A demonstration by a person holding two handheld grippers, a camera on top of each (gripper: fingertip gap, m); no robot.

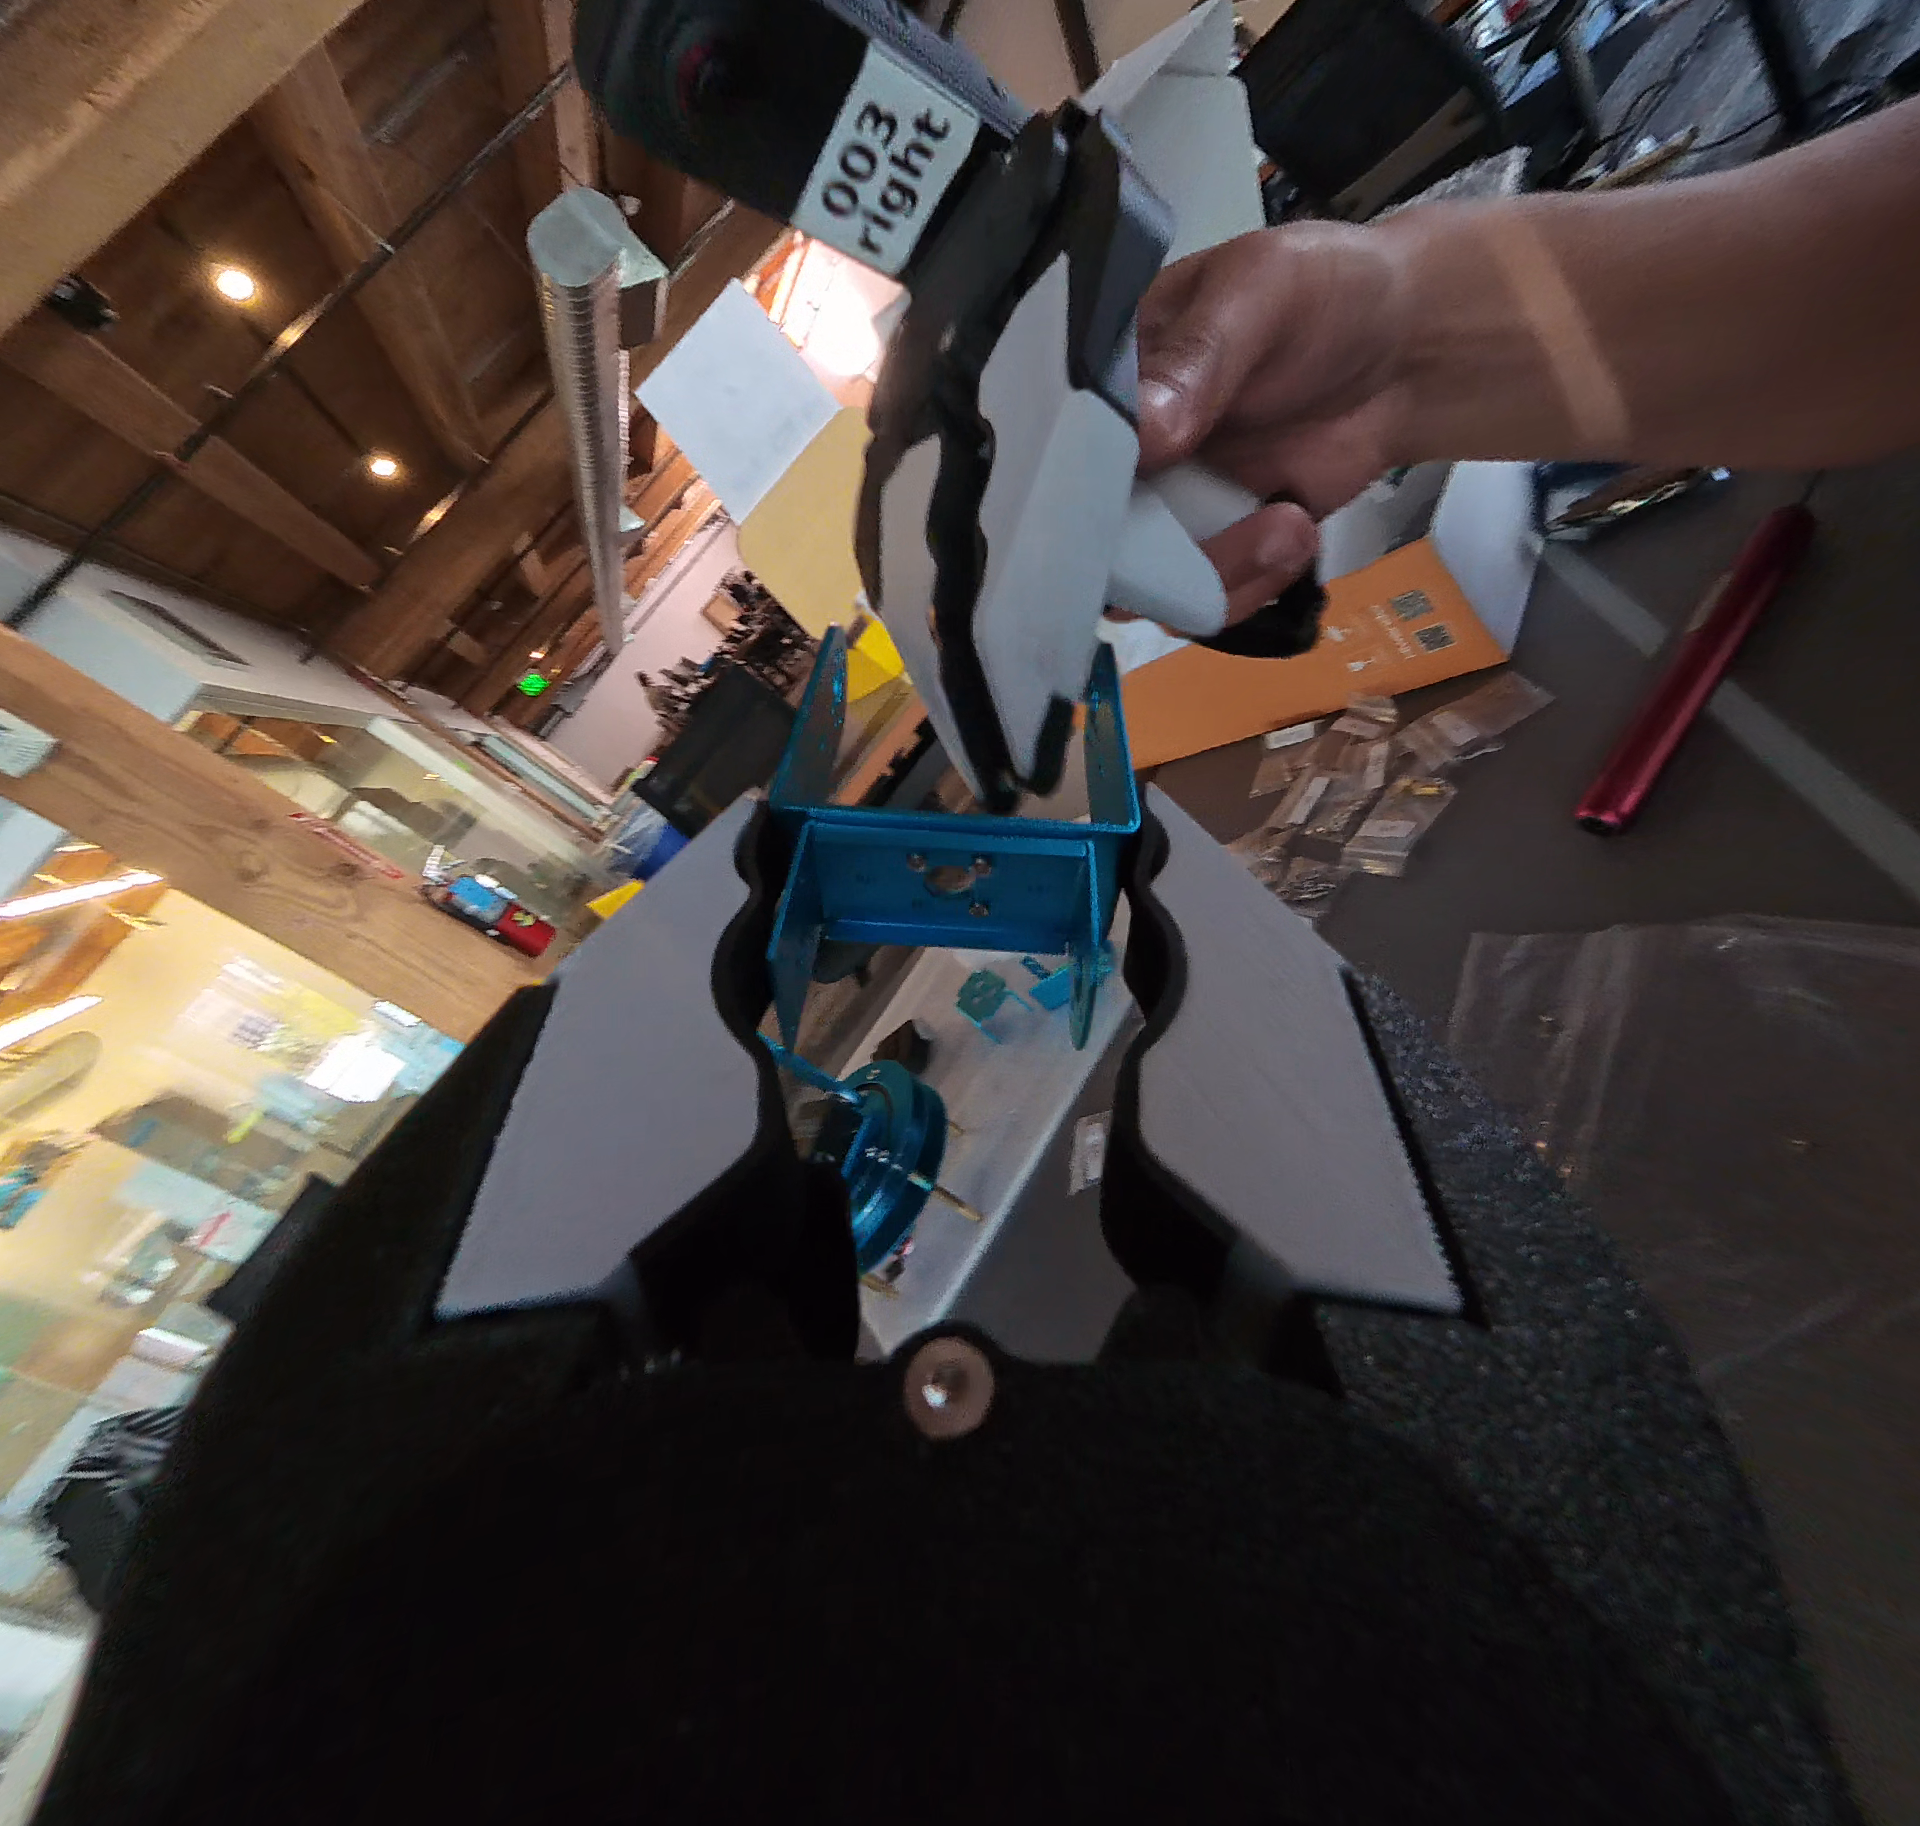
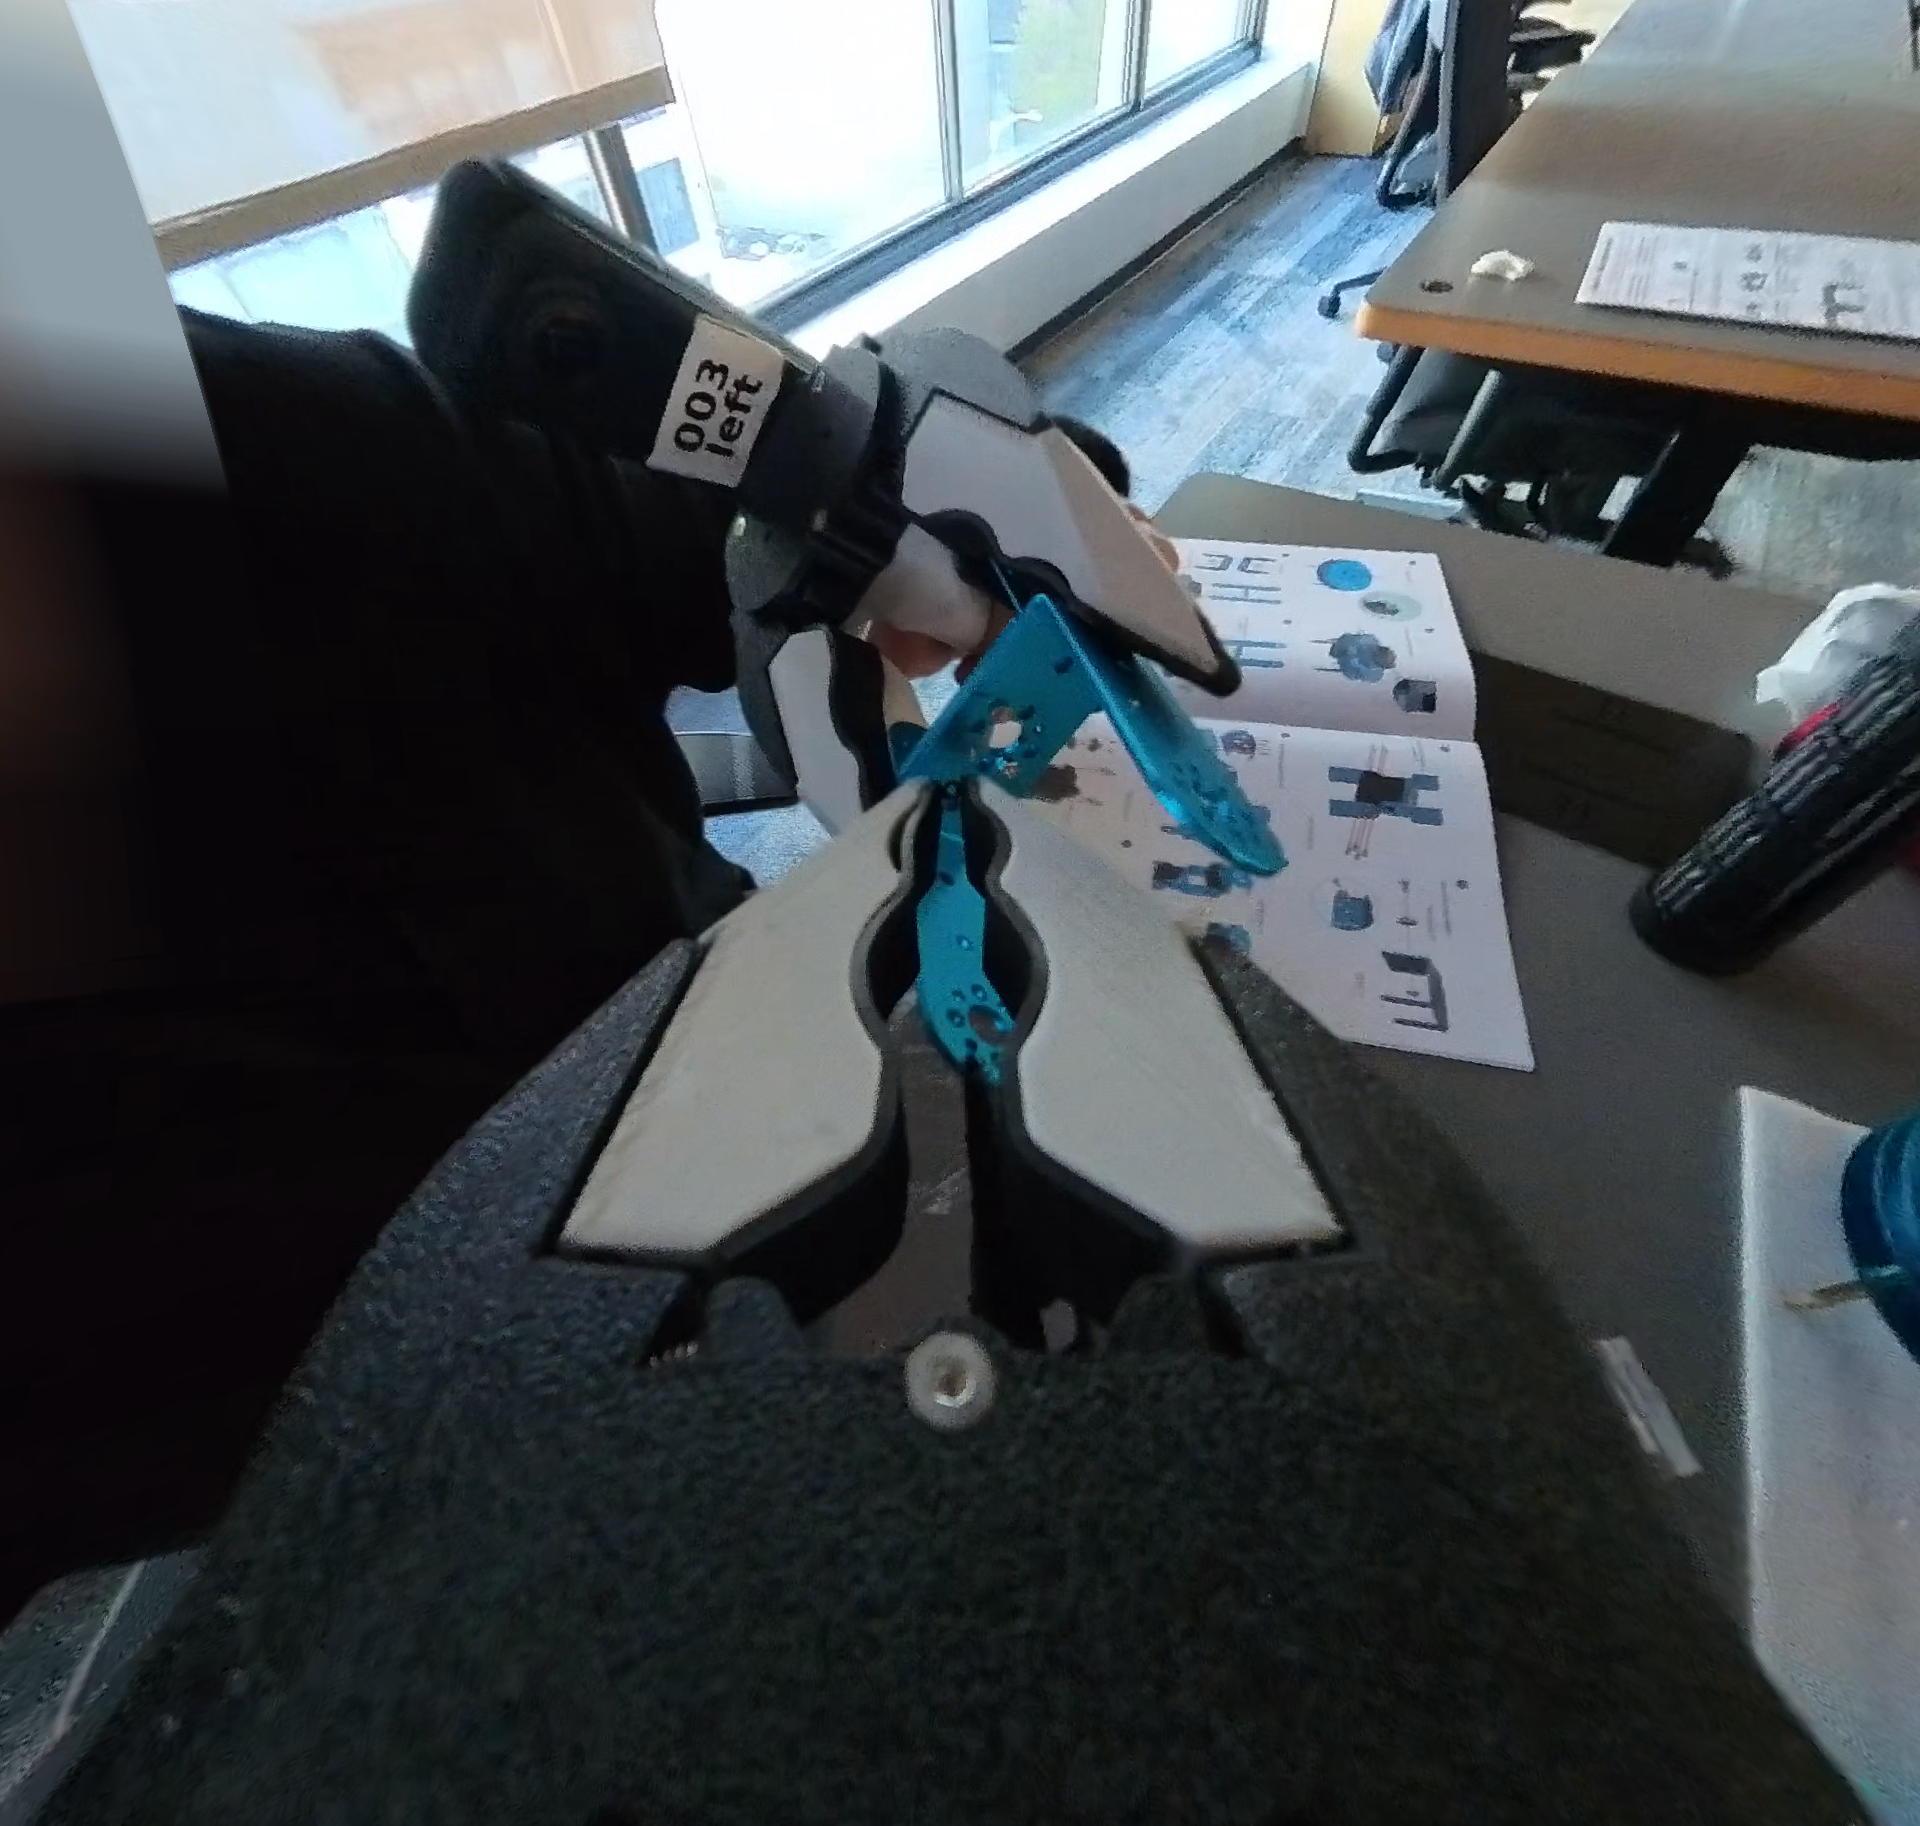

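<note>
My left gripper (image 1: 951, 841) is shut on a blue U-shaped metal bracket (image 1: 945, 888), its fingertips pressing the bracket's two sides. It holds the bracket in the air. My right gripper (image 2: 940, 800) is shut on a flat blue perforated strip (image 2: 956, 945) that lies between its fingers. The strip's far end meets the bracket (image 2: 997, 727). In the left wrist view the right gripper (image 1: 1003, 789) comes down from above with its tips at the bracket's top edge, and a hand (image 1: 1268, 374) holds it. The left gripper (image 2: 1039, 737) shows in the right wrist view.
An open instruction booklet (image 2: 1351, 789) lies on the grey table (image 2: 1621, 1101) below. A black tyre (image 2: 1787, 820) lies at the right. A blue wheel hub (image 1: 888, 1153), small parts bags (image 1: 1351, 789), a red tube (image 1: 1694, 675), an orange box (image 1: 1351, 644) and a clear plastic bag (image 1: 1662, 1049) are nearby. The grippers are tip to tip, or close to it.
</note>
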